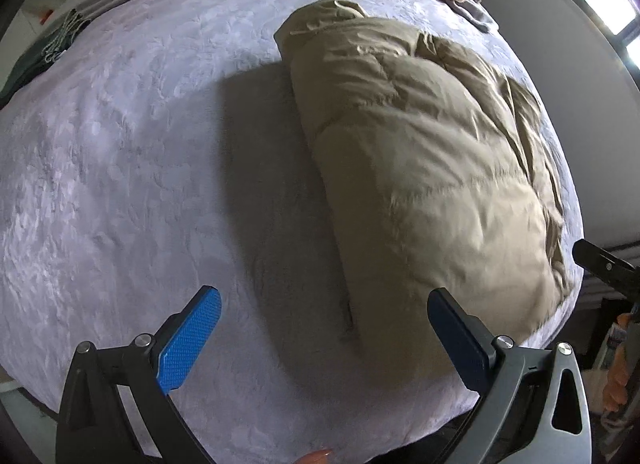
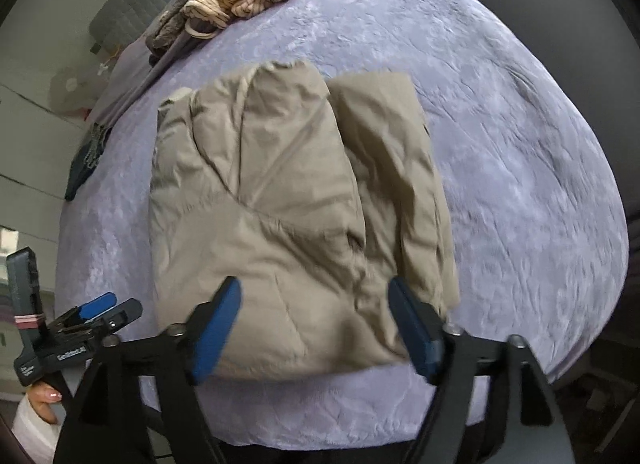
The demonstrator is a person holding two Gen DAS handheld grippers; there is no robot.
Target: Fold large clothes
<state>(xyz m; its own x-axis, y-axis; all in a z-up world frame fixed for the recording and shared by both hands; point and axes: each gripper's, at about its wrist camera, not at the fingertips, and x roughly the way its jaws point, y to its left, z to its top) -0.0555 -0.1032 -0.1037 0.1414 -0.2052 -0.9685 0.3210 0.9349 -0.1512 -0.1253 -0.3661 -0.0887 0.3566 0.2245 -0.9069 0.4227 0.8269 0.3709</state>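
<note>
From the left wrist, my left tool [image 1: 324,328] hangs spread wide over the bed [image 1: 120,151], gripping nothing; the folded khaki jacket [image 1: 420,167] lies just right. From the right wrist, my right tool [image 2: 316,328] (fingers apart, empty) hovers above the jacket's near edge.

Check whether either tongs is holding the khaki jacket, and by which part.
Nothing is held. The left tongs and right tongs stand open above the folded khaki puffer jacket.

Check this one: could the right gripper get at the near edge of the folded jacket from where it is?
Probably yes. The right gripper hangs open just above the jacket, its near edge showing between the fingers, and nothing lies in between.
</note>
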